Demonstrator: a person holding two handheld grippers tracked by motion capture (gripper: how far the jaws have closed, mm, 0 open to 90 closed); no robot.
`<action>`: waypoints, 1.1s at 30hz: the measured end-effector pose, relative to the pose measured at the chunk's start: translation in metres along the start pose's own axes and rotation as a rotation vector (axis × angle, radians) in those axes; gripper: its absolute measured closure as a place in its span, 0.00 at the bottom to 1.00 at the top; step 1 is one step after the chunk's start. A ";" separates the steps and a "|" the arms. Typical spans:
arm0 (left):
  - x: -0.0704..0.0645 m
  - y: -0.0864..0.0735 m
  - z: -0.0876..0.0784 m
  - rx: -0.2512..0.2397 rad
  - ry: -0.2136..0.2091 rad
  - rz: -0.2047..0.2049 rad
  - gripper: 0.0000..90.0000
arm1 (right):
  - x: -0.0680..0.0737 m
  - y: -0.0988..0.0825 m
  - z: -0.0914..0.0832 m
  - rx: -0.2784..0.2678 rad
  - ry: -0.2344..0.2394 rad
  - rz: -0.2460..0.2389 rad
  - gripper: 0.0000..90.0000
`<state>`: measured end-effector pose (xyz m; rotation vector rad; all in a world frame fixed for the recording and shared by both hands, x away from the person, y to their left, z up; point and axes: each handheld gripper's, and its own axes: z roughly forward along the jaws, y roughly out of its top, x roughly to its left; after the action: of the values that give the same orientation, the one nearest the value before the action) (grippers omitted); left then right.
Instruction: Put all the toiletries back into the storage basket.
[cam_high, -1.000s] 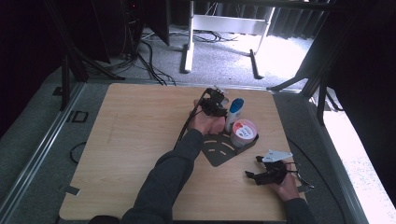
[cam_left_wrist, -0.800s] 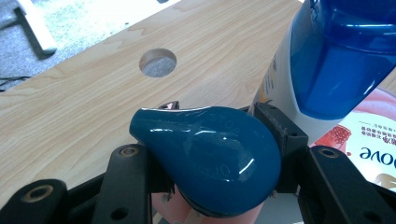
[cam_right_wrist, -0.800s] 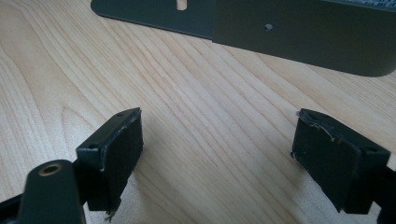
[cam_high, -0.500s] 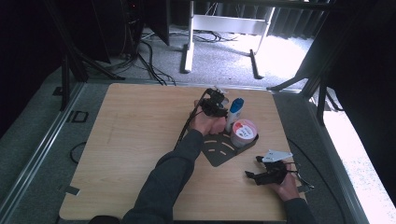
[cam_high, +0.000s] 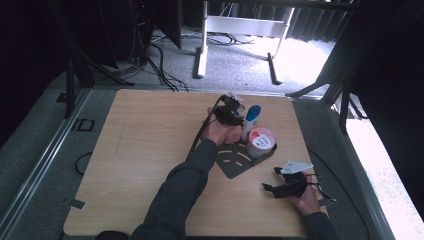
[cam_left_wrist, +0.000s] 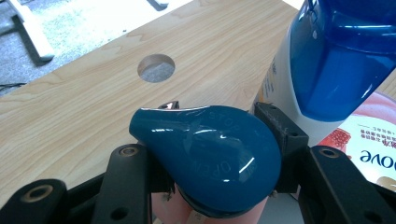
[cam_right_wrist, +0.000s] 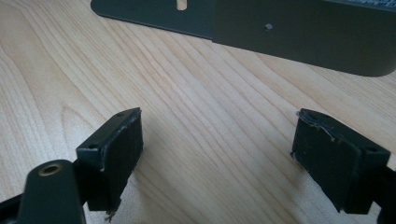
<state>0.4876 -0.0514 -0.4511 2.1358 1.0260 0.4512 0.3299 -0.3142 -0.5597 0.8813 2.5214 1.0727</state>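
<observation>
While left gripper (cam_left_wrist: 210, 163) clamps teal-capped bottle (cam_left_wrist: 208, 158), rack (cam_high: 235, 162) holds jar (cam_high: 261, 141).

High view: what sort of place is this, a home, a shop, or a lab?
Most likely a lab or recording studio: a lone wooden table on grey carpet, dark curtains around it, loose cables on the floor, and a metal stand behind.

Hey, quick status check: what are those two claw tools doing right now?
Left gripper shut on teal-capped bottle. Right gripper open, empty, over bare table. White-and-blue bottle crowds the left.
</observation>
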 end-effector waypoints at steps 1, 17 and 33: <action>0.000 0.000 0.000 0.002 0.001 0.003 0.59 | 0.000 0.000 0.000 0.000 0.000 0.000 0.18; 0.002 0.000 0.000 0.048 -0.010 -0.002 0.47 | 0.000 0.000 0.000 0.000 0.000 0.000 0.18; 0.006 -0.006 -0.012 0.061 -0.019 0.022 0.39 | 0.000 0.000 0.000 0.000 0.000 0.000 0.18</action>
<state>0.4817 -0.0384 -0.4470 2.2029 1.0186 0.4147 0.3298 -0.3142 -0.5597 0.8817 2.5214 1.0728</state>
